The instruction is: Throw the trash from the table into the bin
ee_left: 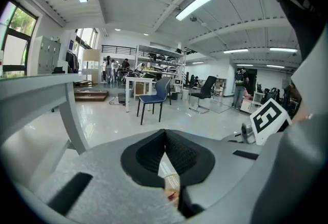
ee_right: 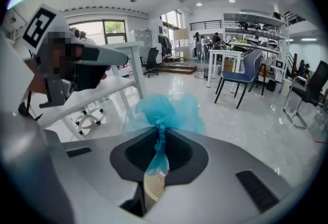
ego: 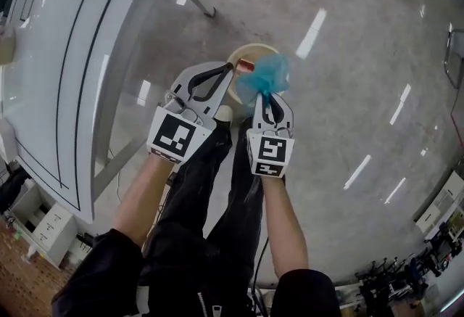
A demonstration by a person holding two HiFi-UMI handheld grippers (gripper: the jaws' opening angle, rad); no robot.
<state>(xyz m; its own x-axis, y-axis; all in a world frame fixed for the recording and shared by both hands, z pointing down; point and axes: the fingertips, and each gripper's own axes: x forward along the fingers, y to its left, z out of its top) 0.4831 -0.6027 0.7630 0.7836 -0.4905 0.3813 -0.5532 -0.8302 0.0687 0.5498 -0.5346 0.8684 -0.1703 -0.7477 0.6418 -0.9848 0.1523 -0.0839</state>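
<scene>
Right tongs clenched on blue plastic bag above bin; left tongs clenched tip to tip, alongside.

A crumpled turquoise piece of thin plastic film is pinched at its twisted neck between the closed jaws of the right gripper, and its loose part fans out past the jaw tips. In the head view it overlaps the right side of the mouth of a round cream-coloured bin, which stands upright and open on the grey floor beside the white table. A small reddish item lies inside the bin.
</scene>
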